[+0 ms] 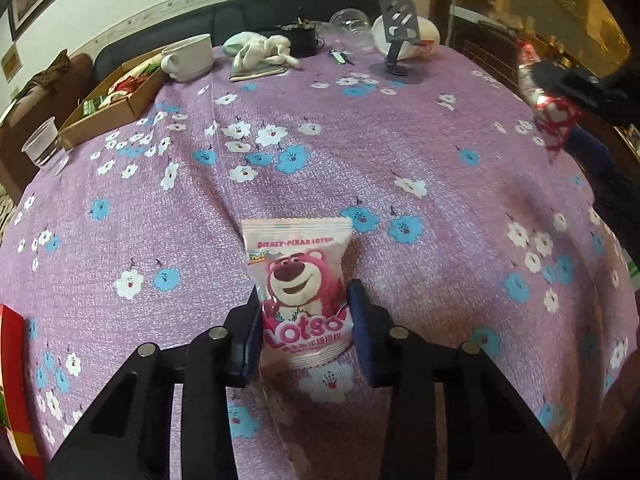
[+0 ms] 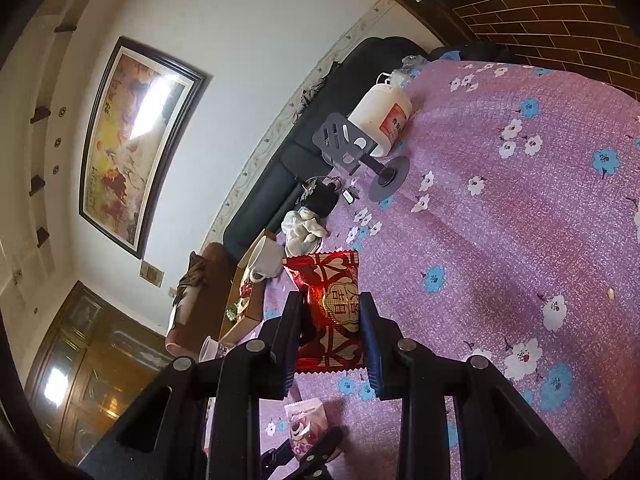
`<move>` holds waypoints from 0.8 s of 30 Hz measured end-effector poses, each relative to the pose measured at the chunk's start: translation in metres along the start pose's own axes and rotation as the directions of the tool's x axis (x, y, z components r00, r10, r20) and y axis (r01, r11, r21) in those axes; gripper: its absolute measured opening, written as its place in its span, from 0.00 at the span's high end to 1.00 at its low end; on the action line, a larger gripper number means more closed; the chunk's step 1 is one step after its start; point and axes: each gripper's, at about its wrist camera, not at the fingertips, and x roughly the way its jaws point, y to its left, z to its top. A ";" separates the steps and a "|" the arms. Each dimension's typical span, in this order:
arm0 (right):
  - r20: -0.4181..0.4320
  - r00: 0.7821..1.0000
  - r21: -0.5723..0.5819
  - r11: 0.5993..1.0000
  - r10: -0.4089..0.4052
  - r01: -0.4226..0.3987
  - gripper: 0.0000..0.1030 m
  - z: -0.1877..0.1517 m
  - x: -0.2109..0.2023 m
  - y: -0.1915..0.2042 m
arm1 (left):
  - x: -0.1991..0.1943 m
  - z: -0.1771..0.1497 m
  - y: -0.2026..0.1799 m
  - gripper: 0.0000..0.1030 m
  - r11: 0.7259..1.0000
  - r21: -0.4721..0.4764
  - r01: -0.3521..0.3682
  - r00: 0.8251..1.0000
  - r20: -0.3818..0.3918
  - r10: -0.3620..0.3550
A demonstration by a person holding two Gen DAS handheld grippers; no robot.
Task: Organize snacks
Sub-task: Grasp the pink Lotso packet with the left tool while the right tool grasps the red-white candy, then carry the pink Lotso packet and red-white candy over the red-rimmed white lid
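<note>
Left hand-held gripper [image 1: 306, 322] closed on the lower half of the pink bear-printed plastic snack packet [image 1: 301, 286], long axis straight ahead along the fingers, bottom edge on the purple flowered cloth over the counter [image 1: 400, 168]. Right hand-held gripper [image 2: 332, 344] clamped on the red foil snack packet [image 2: 330, 312], lifted. Open cardboard box of snacks [image 1: 116, 100] far off to the left, nearer the left hand.

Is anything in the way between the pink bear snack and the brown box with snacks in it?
Nothing visible blocks it. The pink bear snack packet sits between the left gripper pads, and only bare purple flowered tablecloth lies toward the brown cardboard box at the far left.
</note>
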 end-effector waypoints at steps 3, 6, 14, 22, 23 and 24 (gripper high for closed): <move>-0.015 1.000 -0.015 1.000 -0.002 0.002 0.71 -0.001 0.004 0.003 | -0.010 -0.001 0.006 0.66 1.000 -0.014 0.021 1.000 0.022 -0.021; -0.029 0.999 -0.020 1.000 0.014 -0.014 0.71 -0.003 0.006 0.005 | -0.034 -0.004 0.012 0.66 1.000 0.000 0.017 0.996 0.086 -0.017; -0.069 0.998 -0.068 0.998 -0.015 0.010 0.71 -0.012 0.018 0.010 | -0.103 -0.027 0.045 0.66 1.000 -0.014 -0.021 0.967 0.253 0.024; -0.107 0.993 -0.127 0.991 -0.046 0.033 0.71 -0.023 0.030 0.017 | -0.142 -0.056 0.087 0.66 0.997 -0.060 -0.043 0.940 0.335 0.061; -0.108 0.992 -0.148 0.988 -0.060 0.044 0.71 -0.025 0.031 0.019 | -0.146 -0.060 0.092 0.66 0.997 -0.065 -0.038 0.939 0.338 0.058; -0.107 0.992 -0.164 0.985 -0.071 0.053 0.71 -0.026 0.032 0.021 | -0.147 -0.063 0.095 0.66 0.997 -0.067 -0.036 0.939 0.340 0.056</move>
